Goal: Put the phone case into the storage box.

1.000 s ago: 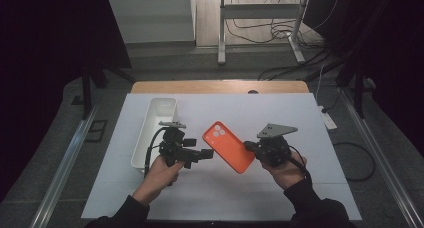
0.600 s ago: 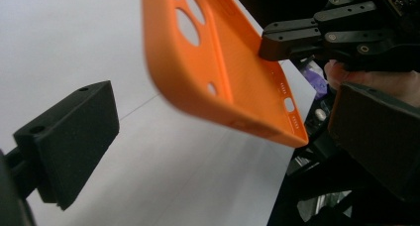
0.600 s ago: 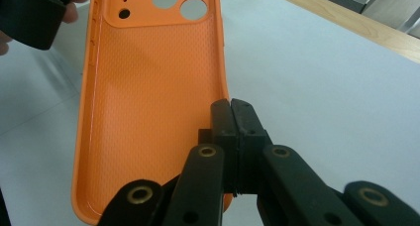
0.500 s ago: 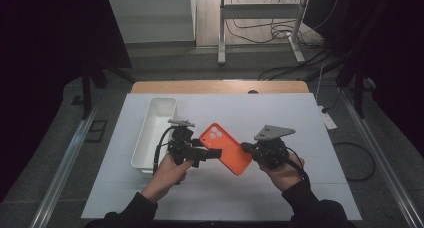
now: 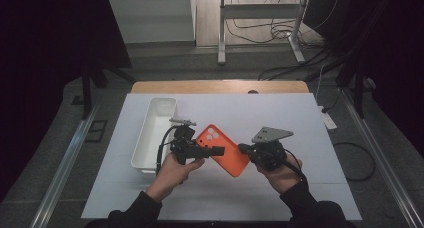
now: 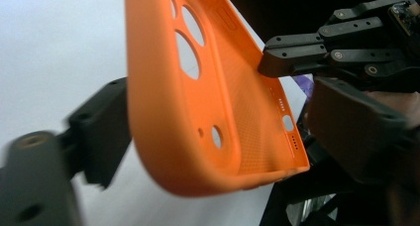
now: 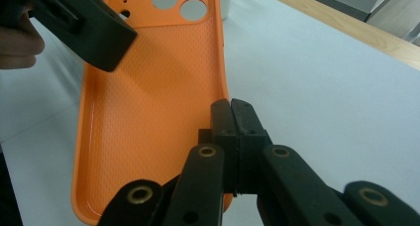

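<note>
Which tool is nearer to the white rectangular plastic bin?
Left. The left tool sits just right of the white rectangular plastic bin; the right tool is farther right, across the orange phone case.

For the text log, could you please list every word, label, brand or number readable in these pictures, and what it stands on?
None can be read.
Orange case: camera holes and a dotted inner texture, no print.
White bin, white tabletop, left gripper and right gripper: no lettering visible.
</note>
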`<state>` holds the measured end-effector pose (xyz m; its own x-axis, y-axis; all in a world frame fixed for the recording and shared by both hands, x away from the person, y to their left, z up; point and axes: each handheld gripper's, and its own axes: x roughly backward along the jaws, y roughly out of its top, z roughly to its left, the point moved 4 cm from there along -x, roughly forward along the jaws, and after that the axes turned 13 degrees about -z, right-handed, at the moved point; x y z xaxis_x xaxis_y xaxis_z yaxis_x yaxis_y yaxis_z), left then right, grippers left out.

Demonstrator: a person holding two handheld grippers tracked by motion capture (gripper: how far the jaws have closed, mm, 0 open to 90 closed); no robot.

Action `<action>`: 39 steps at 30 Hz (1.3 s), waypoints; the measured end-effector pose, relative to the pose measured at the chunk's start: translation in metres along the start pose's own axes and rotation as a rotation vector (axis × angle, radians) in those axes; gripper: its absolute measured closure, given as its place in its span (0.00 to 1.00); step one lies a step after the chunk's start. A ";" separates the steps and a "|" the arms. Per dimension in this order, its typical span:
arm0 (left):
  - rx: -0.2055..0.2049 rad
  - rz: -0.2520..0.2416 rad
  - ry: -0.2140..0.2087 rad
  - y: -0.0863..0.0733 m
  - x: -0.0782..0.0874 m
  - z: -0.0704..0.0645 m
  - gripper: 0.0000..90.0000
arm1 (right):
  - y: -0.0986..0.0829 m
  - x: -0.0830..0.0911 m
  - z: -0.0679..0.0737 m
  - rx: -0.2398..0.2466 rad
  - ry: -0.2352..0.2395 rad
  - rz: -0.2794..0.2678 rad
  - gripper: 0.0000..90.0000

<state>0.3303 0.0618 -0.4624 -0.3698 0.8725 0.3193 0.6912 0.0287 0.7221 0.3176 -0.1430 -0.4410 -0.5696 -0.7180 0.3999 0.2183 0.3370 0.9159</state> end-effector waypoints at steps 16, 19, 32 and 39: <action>0.067 0.018 -0.058 -0.004 -0.001 0.001 0.70 | -0.001 -0.002 0.003 0.009 0.008 -0.003 0.99; 0.097 0.005 -0.084 -0.004 -0.001 0.001 0.79 | -0.001 -0.003 0.004 0.012 0.011 0.000 0.99; 0.118 -0.016 -0.108 -0.004 0.002 0.002 0.94 | -0.005 -0.006 0.007 0.019 0.035 0.004 0.94; 0.059 -0.001 -0.075 -0.004 0.006 0.003 0.94 | -0.006 -0.003 0.003 -0.041 0.068 0.000 0.66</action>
<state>0.3275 0.0680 -0.4651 -0.3246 0.9064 0.2702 0.7271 0.0564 0.6842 0.3160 -0.1411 -0.4476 -0.5150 -0.7582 0.3999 0.2510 0.3127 0.9161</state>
